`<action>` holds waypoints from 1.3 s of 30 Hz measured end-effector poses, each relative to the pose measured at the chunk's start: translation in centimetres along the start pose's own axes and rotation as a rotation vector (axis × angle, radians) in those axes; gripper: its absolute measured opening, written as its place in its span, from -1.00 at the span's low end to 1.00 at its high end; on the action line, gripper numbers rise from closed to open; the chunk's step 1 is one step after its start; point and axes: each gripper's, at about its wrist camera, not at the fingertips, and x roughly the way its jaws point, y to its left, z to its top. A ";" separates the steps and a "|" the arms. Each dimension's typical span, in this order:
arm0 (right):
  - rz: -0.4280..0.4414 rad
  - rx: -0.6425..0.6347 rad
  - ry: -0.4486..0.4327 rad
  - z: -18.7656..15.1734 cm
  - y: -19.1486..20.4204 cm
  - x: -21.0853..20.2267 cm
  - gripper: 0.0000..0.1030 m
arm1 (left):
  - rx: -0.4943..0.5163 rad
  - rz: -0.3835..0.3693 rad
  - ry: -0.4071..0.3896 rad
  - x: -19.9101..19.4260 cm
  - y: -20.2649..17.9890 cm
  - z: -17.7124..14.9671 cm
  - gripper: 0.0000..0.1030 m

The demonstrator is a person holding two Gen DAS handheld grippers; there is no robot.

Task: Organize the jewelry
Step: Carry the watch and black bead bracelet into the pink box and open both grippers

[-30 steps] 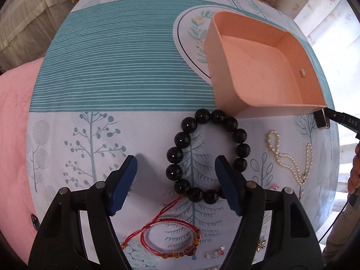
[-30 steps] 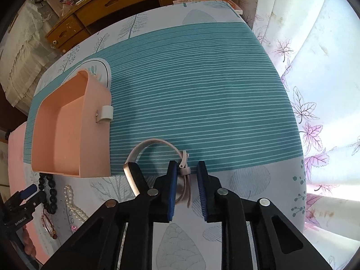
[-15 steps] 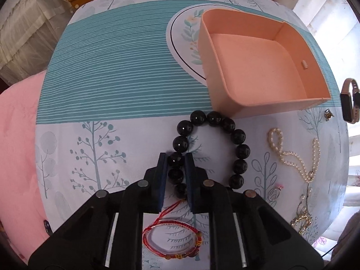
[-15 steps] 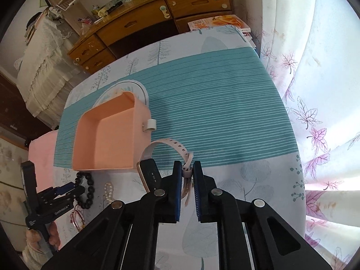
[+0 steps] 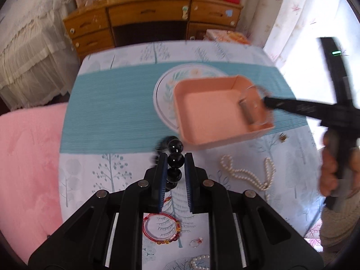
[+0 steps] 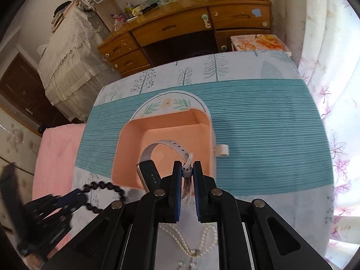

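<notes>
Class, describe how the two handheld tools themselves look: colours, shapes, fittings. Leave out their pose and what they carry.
Both the left tool and the right tool have matte black angular bodies with triangular cut-outs, round silver fasteners at the joints, and two flat fingers faced with dark blue pads. The person's bare hand grips a black handle; a small green light shows above it.

Glossy black bead bracelet [image 5: 173, 159]; matt peach box [image 5: 216, 112], seemingly plastic. Watch [image 6: 157, 164] strap looks like smooth rubber. Printed cloth covers the table [image 6: 258, 112]. Varnished wooden dresser [image 6: 191, 27] gleams.
</notes>
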 end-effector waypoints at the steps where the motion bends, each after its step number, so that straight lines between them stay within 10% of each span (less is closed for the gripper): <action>1: -0.002 0.001 0.018 0.3 0.4 1.0 -0.81 | 0.009 -0.004 -0.013 -1.2 0.1 0.4 -0.76; 10: -0.042 -0.021 0.107 0.0 1.5 6.4 -0.67 | 0.086 -0.065 -0.100 -4.4 -4.9 5.9 -0.76; 20: -0.080 -0.004 -0.065 -1.8 -2.8 -0.2 -0.29 | 0.089 -0.063 -0.025 4.5 -8.8 9.9 -0.76; 29: -0.134 -0.015 -0.110 -5.4 -5.3 -4.1 -0.29 | 0.059 0.083 0.056 10.9 -5.7 9.0 -0.75; 39: -0.102 -0.013 -0.105 -9.1 -5.3 -5.4 -0.29 | 0.024 0.065 0.059 6.9 -3.6 5.2 -0.75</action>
